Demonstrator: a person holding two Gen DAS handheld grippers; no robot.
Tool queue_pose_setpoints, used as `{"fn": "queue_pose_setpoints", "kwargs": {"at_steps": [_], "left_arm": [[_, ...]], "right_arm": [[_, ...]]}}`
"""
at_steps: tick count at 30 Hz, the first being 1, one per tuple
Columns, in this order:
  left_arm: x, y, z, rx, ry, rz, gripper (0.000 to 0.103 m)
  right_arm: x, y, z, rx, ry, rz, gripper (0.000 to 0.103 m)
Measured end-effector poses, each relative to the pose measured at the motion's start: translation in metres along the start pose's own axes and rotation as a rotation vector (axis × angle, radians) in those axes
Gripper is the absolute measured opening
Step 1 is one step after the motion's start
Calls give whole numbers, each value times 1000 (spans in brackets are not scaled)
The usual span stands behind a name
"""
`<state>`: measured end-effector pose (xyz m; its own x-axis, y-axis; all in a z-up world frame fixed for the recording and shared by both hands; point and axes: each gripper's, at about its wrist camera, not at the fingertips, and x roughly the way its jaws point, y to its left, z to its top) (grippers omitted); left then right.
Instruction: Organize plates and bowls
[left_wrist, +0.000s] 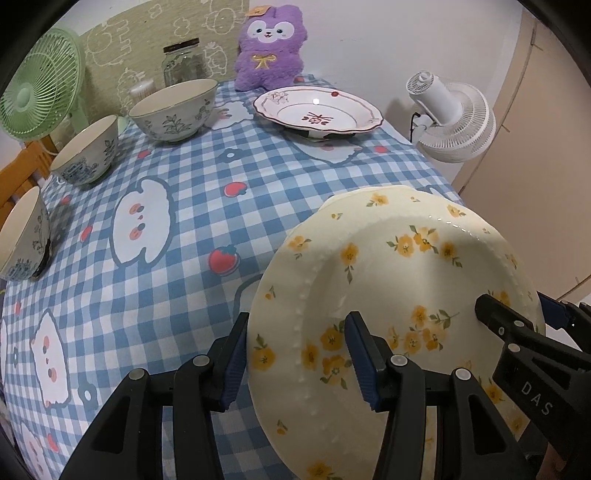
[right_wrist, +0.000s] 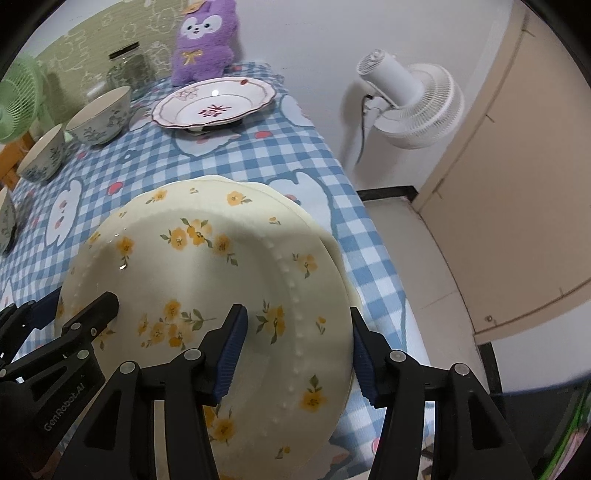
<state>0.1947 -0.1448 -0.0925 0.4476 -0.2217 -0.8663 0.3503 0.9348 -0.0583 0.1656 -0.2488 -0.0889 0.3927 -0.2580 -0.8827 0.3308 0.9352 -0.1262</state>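
A cream plate with yellow flowers (left_wrist: 388, 258) (right_wrist: 207, 266) lies on top of a second cream plate (right_wrist: 258, 192), whose rim shows at the far side. My left gripper (left_wrist: 298, 316) straddles the flowered plate's left rim, one pad against the outer edge and one in the well, shut on it. On the opposite rim, my right gripper (right_wrist: 297, 310) stands astride the same way, its jaws a little slack around the rim. A red-patterned plate (left_wrist: 317, 107) sits at the far end. Three floral bowls (left_wrist: 173, 110) (left_wrist: 86, 151) (left_wrist: 22, 232) line the left side.
A blue checked cloth (left_wrist: 192, 177) covers the table. A purple plush toy (left_wrist: 269, 44) and a glass jar (left_wrist: 183, 61) stand at the back. A green fan (left_wrist: 40, 88) is at the far left, a white fan (right_wrist: 413, 107) beyond the table's right edge.
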Motion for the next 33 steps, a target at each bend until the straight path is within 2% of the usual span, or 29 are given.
{"fn": "queue_pose_setpoints", "kwargs": {"at_steps": [4, 9, 11, 18, 24, 28, 33], "left_arm": [[0, -1, -1, 17, -7, 5, 52], [-1, -6, -3, 37, -23, 30, 50], [-1, -6, -3, 36, -23, 30, 50], [-3, -10, -5, 44, -30, 61, 51], [-2, -19, -6, 27, -23, 88, 63], [-3, -23, -6, -8, -15, 101, 69], [-17, -37, -8, 20, -75, 165, 77]], "right_arm": [[2, 3, -1, 8, -17, -41, 59], [6, 17, -3, -57, -54, -133, 63], [6, 18, -4, -64, -67, -146, 63], [6, 15, -5, -87, -73, -121, 66], [3, 9, -5, -117, -75, -62, 68], [-7, 0, -3, -137, -141, -57, 72], [-5, -14, -3, -132, -144, -14, 76]]}}
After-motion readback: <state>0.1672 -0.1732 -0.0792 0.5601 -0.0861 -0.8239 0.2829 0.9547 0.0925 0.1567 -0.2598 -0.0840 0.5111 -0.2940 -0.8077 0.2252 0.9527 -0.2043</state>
